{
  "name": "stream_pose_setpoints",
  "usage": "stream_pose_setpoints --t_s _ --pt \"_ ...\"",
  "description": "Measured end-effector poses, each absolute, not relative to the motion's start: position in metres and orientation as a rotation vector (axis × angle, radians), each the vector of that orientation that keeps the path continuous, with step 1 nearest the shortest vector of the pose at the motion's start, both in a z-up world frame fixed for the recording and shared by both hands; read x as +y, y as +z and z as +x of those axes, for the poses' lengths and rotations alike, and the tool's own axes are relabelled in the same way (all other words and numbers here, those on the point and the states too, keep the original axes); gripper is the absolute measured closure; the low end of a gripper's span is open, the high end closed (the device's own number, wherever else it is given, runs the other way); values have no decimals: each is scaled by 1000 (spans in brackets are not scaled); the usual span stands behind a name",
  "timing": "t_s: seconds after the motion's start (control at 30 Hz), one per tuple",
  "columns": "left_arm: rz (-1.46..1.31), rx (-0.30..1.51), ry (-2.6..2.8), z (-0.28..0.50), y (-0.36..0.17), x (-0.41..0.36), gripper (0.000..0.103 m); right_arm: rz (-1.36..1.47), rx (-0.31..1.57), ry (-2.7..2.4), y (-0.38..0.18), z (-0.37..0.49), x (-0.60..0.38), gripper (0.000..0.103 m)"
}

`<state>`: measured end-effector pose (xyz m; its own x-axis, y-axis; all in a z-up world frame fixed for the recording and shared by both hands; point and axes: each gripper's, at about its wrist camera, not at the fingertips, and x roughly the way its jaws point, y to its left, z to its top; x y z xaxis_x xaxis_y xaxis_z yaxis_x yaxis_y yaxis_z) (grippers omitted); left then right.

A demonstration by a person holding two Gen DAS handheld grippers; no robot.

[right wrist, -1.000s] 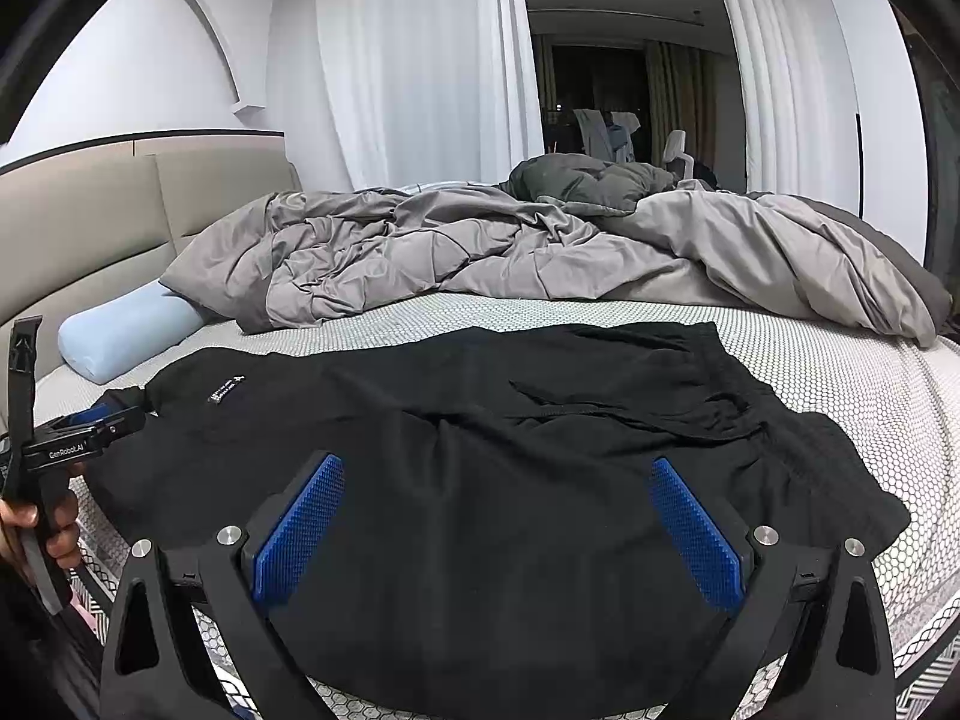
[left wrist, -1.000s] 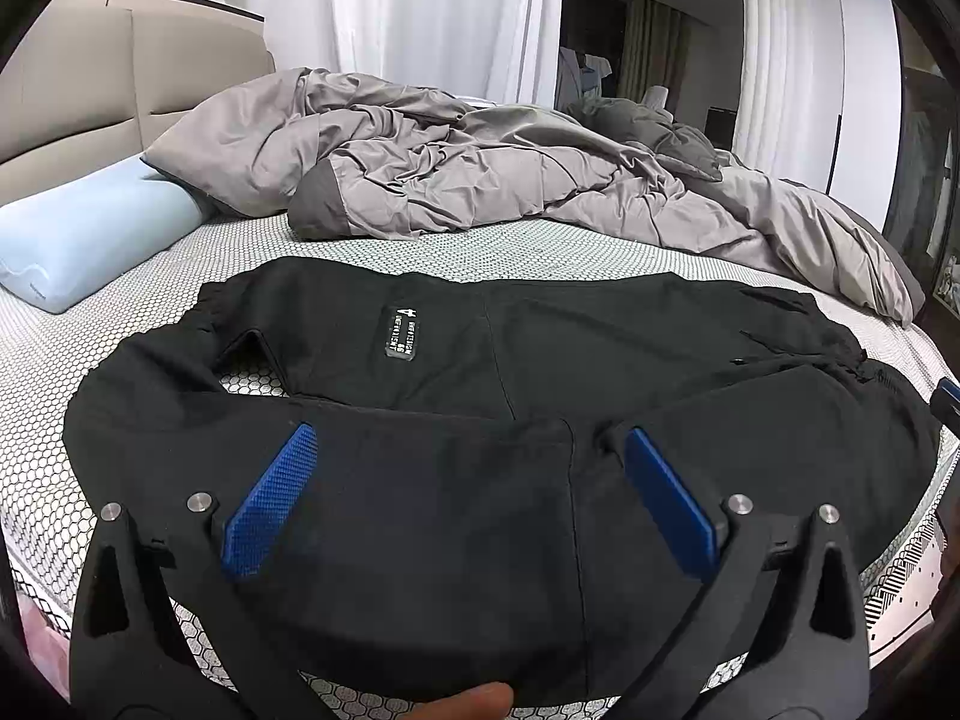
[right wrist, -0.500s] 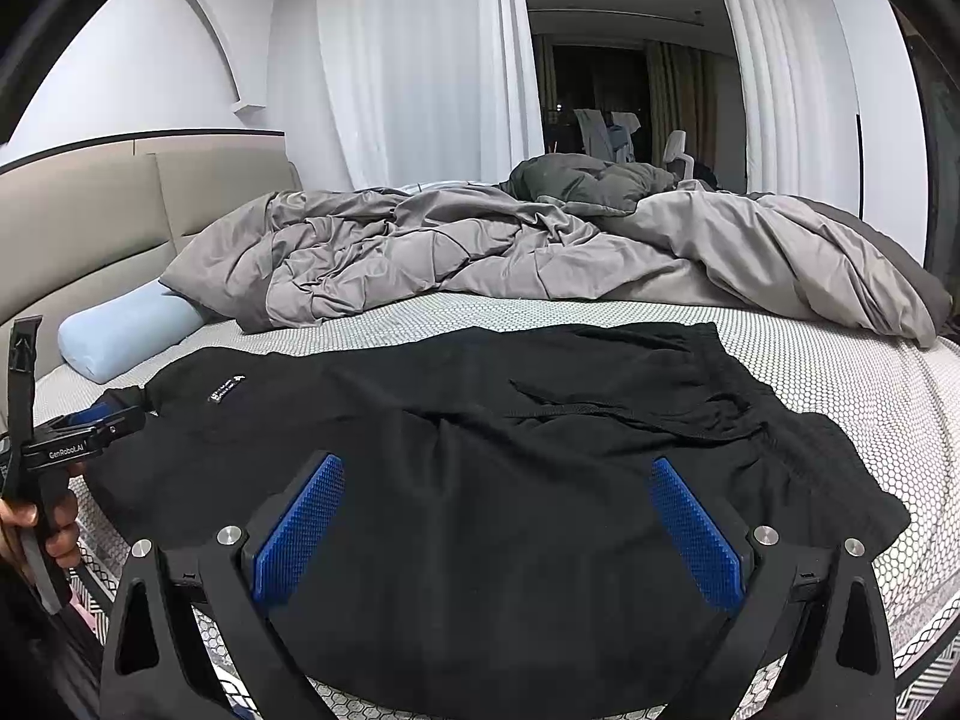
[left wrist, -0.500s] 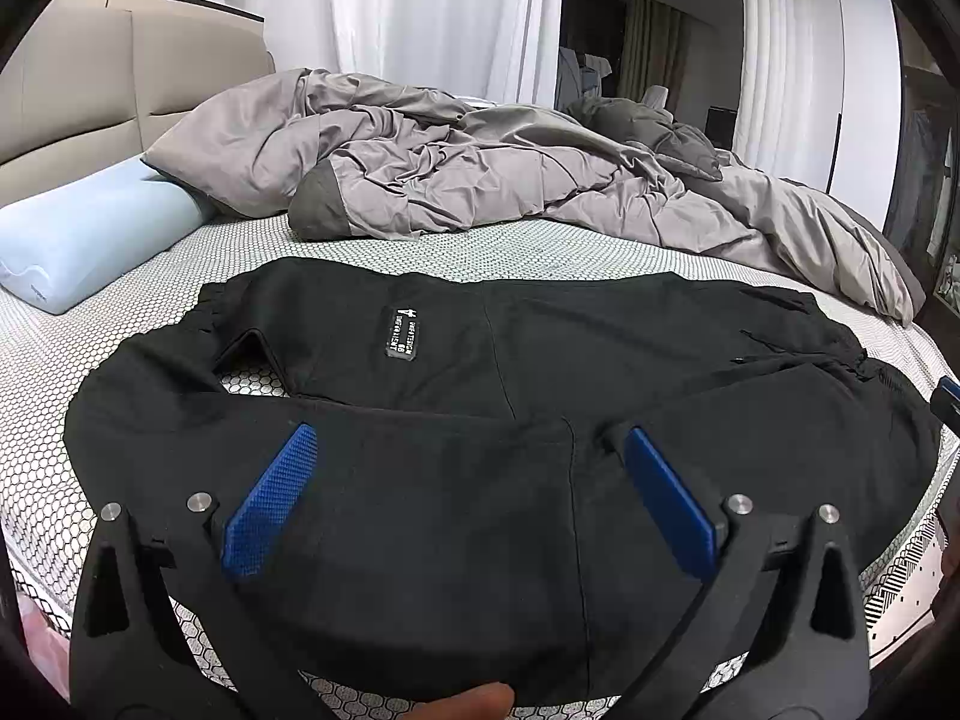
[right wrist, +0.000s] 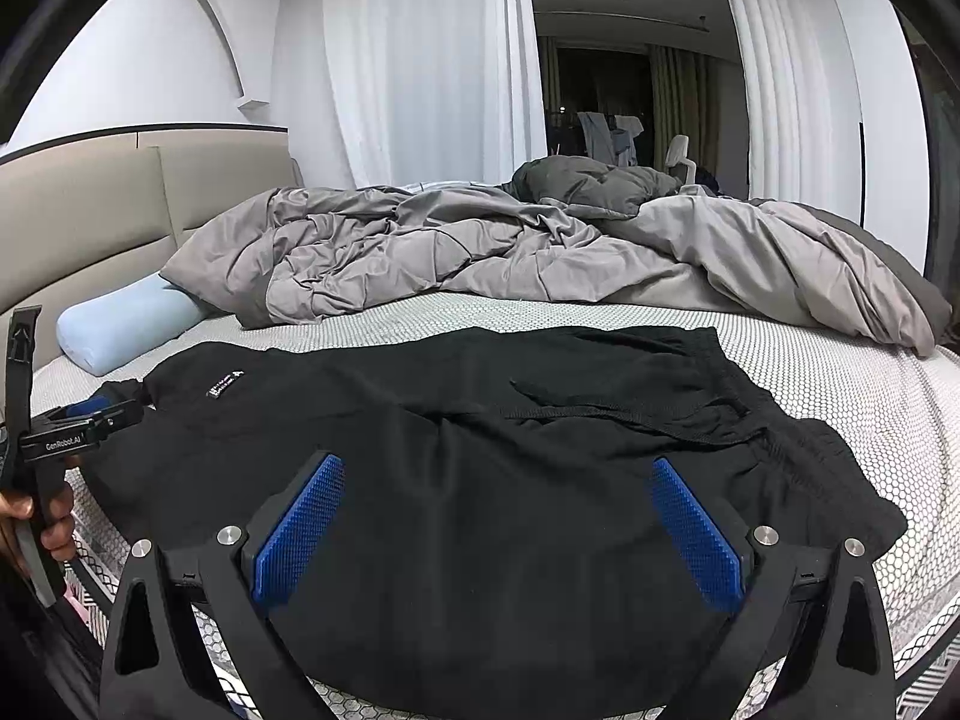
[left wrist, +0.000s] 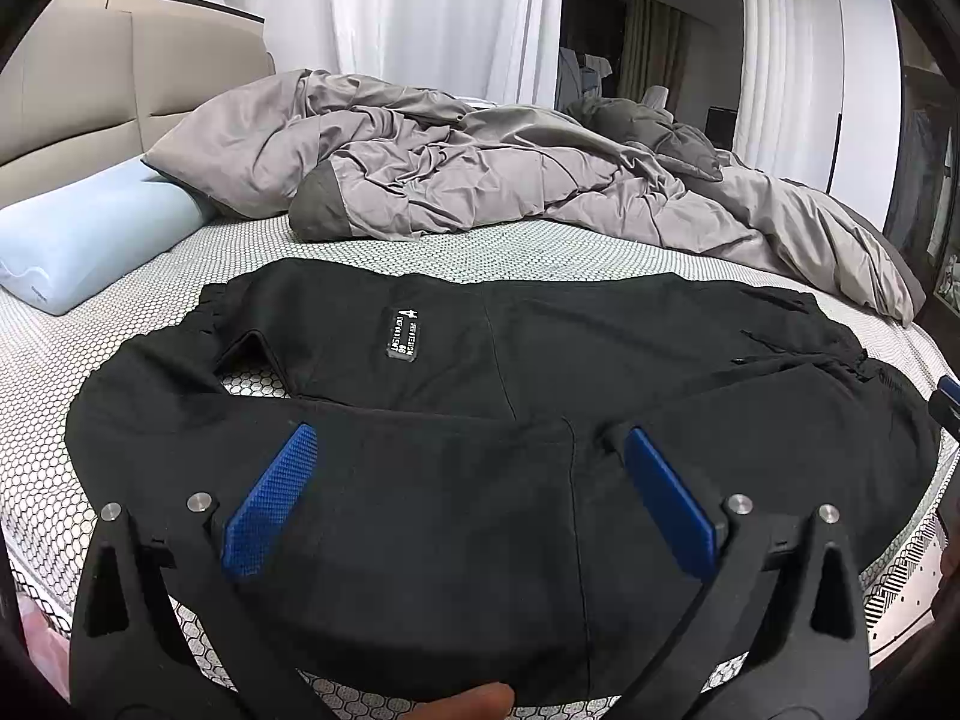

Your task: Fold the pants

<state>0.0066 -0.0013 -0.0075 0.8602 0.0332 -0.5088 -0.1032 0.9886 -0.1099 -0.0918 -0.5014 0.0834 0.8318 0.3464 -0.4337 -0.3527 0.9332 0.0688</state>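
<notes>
bed [left wrist: 150, 312] bears pants [left wrist: 540, 372], duvet [left wrist: 480, 174], pillow [left wrist: 84, 234].

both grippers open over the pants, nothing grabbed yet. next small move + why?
Probably lower the left gripper onto the near edge of the black pants and close. Both sets of jaws stand wide apart with no cloth between them, and the pants lie spread on the mattress, legs side by side. The right gripper would likely pinch its end likewise.
</notes>
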Motion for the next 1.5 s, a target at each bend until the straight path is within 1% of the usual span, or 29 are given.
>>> stream_pose_setpoints --t_s 0.33,0.63,0.77,0.93,1.07,1.23,1.27,1.3,1.33,1.37,1.4,1.47,1.5 --pt "-127 516 76 5 -7 0 1 -4 481 364 79 -88 -502 0" --pt "-117 499 74 3 5 2 1 16 549 327 66 -67 -508 0" --pt "-157 485 68 -7 12 14 1 6 555 341 66 -60 -512 0" --pt "-261 513 95 -31 12 59 1 -61 588 271 77 -53 -527 0" --pt "-472 581 198 -58 -3 134 1 -21 571 227 89 -57 -564 0" --pt "-666 613 257 -72 -21 210 2 54 594 192 86 -64 -603 0" --pt "-703 629 232 -68 -27 221 7 67 600 185 84 -66 -609 0" --pt "-747 651 195 -62 -34 230 19 80 605 178 81 -68 -613 0" --pt "-785 677 156 -53 -42 237 25 91 611 173 77 -70 -616 0" --pt "-820 715 126 -40 -50 246 33 100 617 169 74 -71 -618 0" --pt "-835 739 129 -32 -57 252 37 106 619 168 72 -73 -620 0" --pt "-870 739 165 -16 -66 267 39 119 625 166 66 -76 -623 0" --pt "-894 737 181 -10 -68 274 42 126 627 163 64 -78 -624 0"
